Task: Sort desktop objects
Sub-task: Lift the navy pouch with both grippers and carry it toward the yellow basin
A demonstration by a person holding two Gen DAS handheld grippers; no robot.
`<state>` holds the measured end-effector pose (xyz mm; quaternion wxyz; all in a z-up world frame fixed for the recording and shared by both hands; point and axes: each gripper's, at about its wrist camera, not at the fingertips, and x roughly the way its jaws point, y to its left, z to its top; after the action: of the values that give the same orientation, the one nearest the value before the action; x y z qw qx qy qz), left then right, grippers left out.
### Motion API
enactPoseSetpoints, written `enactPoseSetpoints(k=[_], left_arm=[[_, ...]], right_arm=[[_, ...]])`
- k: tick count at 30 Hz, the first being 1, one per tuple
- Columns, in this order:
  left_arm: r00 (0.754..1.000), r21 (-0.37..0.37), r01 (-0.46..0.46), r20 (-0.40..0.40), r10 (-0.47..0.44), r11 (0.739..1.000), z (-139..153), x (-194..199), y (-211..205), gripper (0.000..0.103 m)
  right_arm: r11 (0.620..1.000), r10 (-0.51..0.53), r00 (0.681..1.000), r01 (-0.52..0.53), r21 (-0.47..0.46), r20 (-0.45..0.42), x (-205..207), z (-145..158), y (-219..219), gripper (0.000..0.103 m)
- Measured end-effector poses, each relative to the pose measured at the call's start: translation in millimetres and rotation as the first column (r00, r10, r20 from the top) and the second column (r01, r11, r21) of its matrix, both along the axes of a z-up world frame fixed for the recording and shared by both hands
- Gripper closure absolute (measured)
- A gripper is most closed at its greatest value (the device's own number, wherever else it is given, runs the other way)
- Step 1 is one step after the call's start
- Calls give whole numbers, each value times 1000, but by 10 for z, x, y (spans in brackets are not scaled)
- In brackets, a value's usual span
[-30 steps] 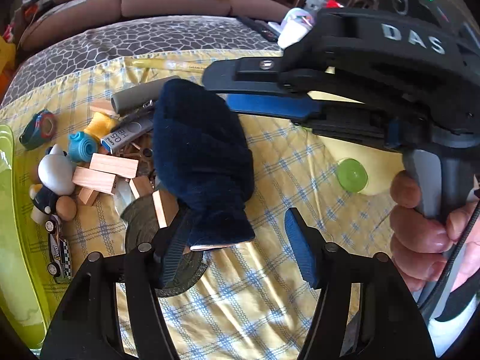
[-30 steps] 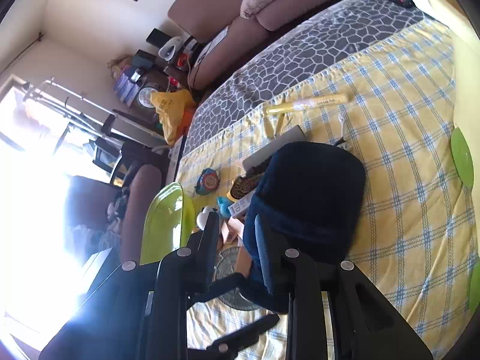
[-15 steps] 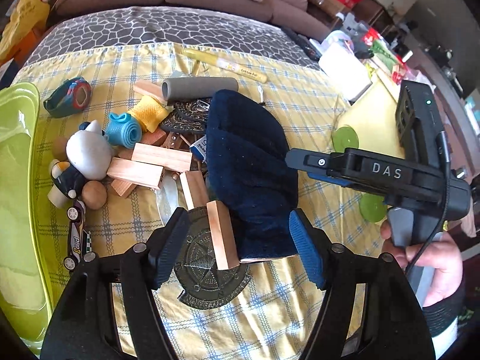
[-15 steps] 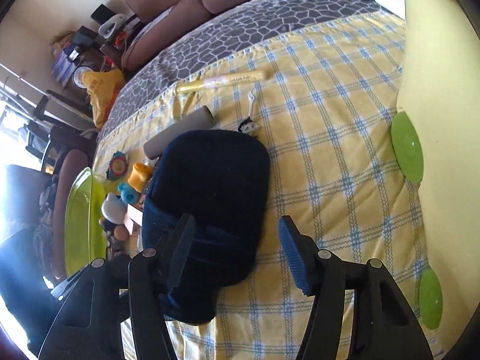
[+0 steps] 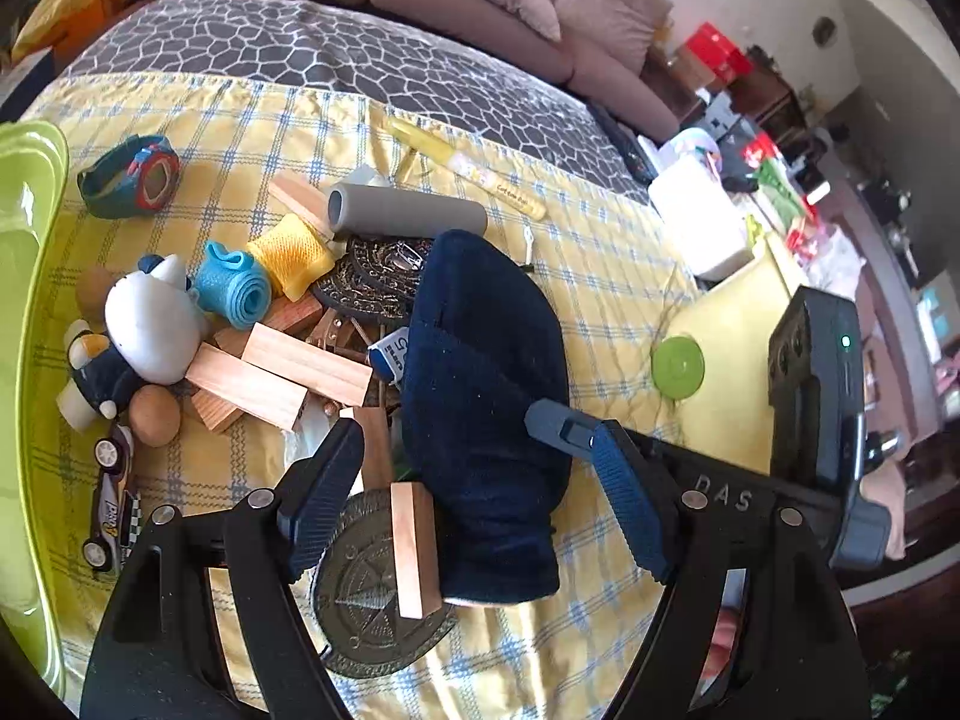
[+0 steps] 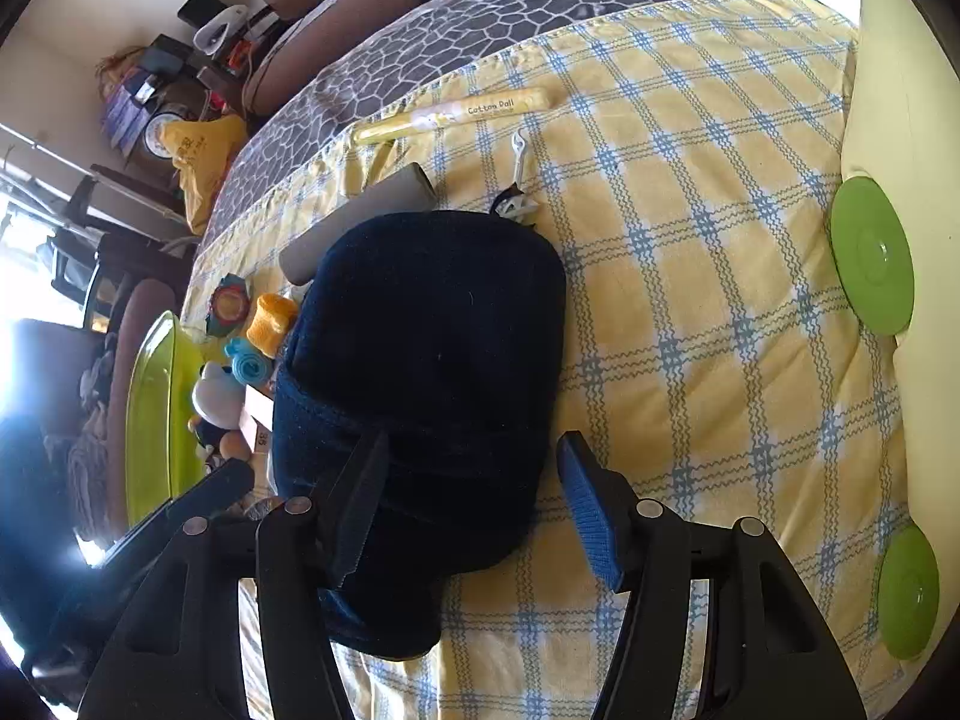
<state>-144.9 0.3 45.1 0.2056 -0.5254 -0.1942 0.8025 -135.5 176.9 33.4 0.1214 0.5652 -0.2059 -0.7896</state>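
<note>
A navy fabric slipper (image 5: 480,396) lies on the yellow checked cloth, leaning on a heap of small things. My left gripper (image 5: 474,498) straddles its near end and a wooden block (image 5: 411,546); its jaws are opening and the pads touch neither. In the right wrist view the same slipper (image 6: 432,360) fills the middle. My right gripper (image 6: 477,510) is open, with its left finger over the slipper's near end and its right finger above bare cloth. The right gripper's body shows at the right of the left wrist view.
The heap holds wooden blocks (image 5: 300,366), a grey tube (image 5: 408,216), a white toy figure (image 5: 150,324), a toy car (image 5: 114,504), a watch (image 5: 138,177) and a dark compass medallion (image 5: 372,606). A lime tray (image 5: 24,300) lies left. Green discs (image 6: 873,255) sit right.
The right gripper has let go of the slipper's edge and stands open lower down. The slipper now rests on the heap. The left gripper rolled, shifted sideways and opened wider.
</note>
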Motion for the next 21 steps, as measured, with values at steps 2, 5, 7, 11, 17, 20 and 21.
enactPoseSetpoints(k=[2,5,7,11,17,20,21], left_arm=[[1000,30,-21,19,20,999,-54,-59,-25,27],[998,72,-54,26,52,996,-75,-109,-78,32],[997,107,-68,35,65,992,-98,-149,-94,38],[995,79,-81,58,76,994,-198,-211,-9,43],[994,95,-96,59,91,991,-204,-172,78,53],[997,181,-73,34,68,981,-68,-147,94,53],[998,207,-59,25,55,977,-23,-142,115,53]], right_arm=[[1000,6,1000,-6,-3,5,9,-6,14,43],[1000,25,1000,-25,17,7,35,3,51,44],[999,44,999,-44,31,-3,57,34,59,47],[992,103,994,-100,78,-31,124,101,-3,49],[975,170,984,-160,151,-53,200,142,-86,49],[967,195,977,-177,183,-87,267,262,-91,49],[965,202,975,-181,189,-98,285,307,-87,49]])
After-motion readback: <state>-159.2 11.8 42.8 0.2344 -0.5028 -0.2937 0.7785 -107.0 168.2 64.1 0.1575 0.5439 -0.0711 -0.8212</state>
